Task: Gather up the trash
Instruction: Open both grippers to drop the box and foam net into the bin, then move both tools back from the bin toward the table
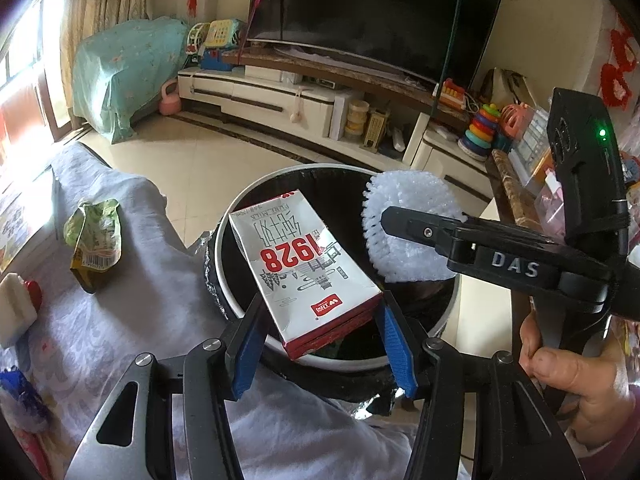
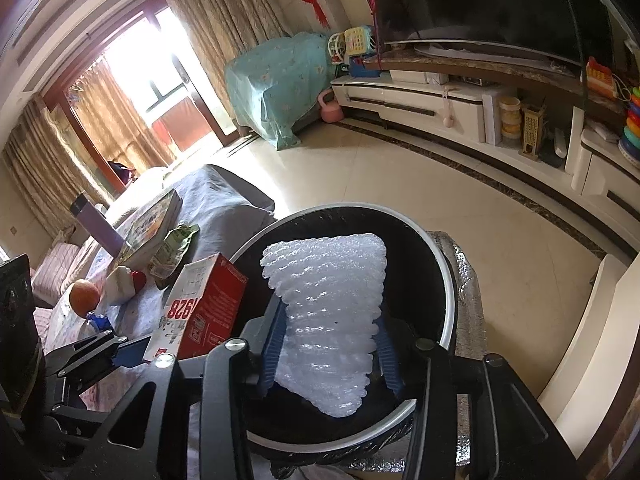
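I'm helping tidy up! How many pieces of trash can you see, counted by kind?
Milk cartons: 1
Foam nets: 1
Wrappers: 2, one green, one blue
Total: 4

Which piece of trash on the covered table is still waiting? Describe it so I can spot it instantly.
Start at the round black trash bin and move left onto the grey cloth-covered table. Lying there alone is a crumpled green snack wrapper. Unlike the milk carton and white foam netting held over the bin, nothing grips it.
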Action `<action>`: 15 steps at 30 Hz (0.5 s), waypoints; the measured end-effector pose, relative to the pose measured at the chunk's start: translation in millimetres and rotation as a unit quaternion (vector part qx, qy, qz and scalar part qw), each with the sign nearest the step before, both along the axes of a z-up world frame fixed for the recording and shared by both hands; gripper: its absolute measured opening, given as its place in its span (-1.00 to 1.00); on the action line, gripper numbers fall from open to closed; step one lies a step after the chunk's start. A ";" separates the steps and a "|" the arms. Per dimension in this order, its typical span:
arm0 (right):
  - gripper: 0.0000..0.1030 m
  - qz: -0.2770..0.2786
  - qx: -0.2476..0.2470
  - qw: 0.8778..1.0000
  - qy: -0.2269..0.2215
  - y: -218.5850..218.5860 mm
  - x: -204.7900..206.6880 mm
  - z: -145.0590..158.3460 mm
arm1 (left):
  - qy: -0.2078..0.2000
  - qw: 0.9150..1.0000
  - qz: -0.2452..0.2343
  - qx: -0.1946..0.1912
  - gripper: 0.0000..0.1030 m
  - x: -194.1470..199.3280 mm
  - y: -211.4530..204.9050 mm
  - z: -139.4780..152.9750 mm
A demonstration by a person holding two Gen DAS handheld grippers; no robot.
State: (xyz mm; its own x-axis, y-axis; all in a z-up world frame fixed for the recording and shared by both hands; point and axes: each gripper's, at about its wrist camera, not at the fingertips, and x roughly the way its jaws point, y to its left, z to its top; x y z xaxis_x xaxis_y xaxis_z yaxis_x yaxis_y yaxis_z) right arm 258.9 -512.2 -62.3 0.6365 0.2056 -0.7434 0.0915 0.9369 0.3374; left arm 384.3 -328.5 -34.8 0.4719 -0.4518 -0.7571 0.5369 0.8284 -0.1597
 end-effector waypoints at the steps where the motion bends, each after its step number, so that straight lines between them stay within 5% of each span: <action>1: 0.22 -0.002 0.004 1.000 0.001 -2.4 1.6 -0.7 | 0.001 1.000 -0.001 0.003 0.06 1.1 -0.8 0.3; 2: 0.42 -0.003 0.010 1.000 0.000 -4.2 1.7 -1.0 | 0.000 1.000 -0.001 0.003 0.08 0.6 -0.6 1.1; 15: 0.47 -0.011 0.031 0.999 -0.022 0.1 -17.1 8.9 | -0.016 0.999 0.040 -0.023 0.33 -35.0 38.2 1.9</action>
State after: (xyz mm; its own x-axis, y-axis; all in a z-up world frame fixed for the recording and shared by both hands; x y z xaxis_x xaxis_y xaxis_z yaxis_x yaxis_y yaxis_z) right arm 241.9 -512.1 -53.4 0.6727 0.2365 -0.7011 0.0957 0.9118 0.3994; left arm 349.4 -290.3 -32.9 0.5315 -0.4457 -0.7203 0.4751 0.8609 -0.1821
